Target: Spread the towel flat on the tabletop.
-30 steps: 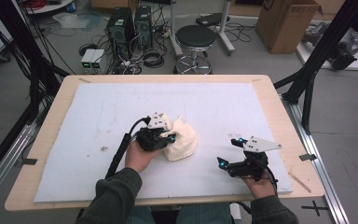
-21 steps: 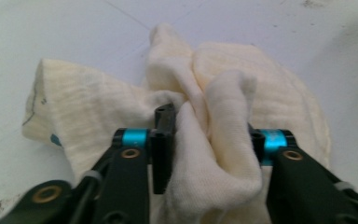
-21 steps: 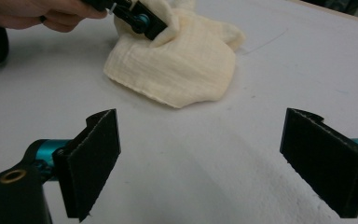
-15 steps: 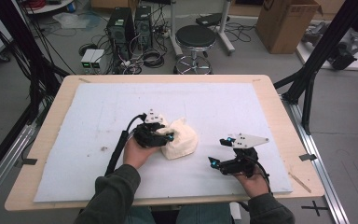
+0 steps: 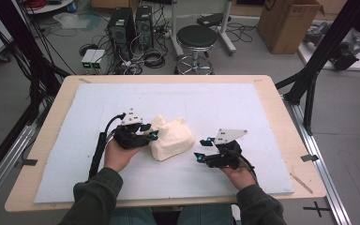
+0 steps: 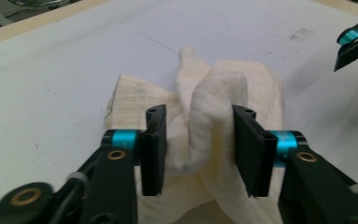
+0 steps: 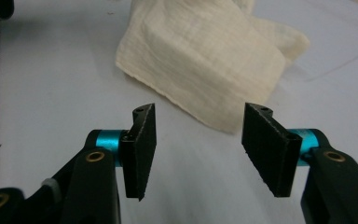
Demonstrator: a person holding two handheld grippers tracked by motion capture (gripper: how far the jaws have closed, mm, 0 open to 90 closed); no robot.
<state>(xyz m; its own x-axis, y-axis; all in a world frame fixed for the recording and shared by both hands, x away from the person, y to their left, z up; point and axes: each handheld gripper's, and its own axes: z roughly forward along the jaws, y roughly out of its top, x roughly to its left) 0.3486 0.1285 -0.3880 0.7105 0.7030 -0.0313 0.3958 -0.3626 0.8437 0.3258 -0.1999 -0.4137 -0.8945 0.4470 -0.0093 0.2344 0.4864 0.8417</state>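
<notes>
A crumpled cream cloth [image 5: 171, 138] sits bunched near the middle of the white mat [image 5: 215, 101]. My left gripper [image 5: 151, 131] is at its left side. In the left gripper view its jaws [image 6: 198, 149] have just been closing around an upright fold of the cloth [image 6: 214, 93]; the fold fills the gap but still looks round and unsqueezed. My right gripper [image 5: 203, 149] hovers just right of the cloth, pointing at it. Its jaws [image 7: 198, 144] have just been closing, stand apart over bare mat, and hold nothing. The cloth's near corner [image 7: 205, 51] lies just beyond them.
The mat covers most of a wooden table [image 5: 274, 101]. Beyond the far edge, on the floor, stand a black stool [image 5: 197, 40], computer towers [image 5: 131, 23] with cables and a cardboard box [image 5: 288, 21]. Black frame posts [image 5: 316, 70] rise at both sides.
The right gripper has slid left toward the cloth and its jaws have narrowed. The left gripper has shifted a little at the cloth's left side, and the bundle has changed shape slightly.
</notes>
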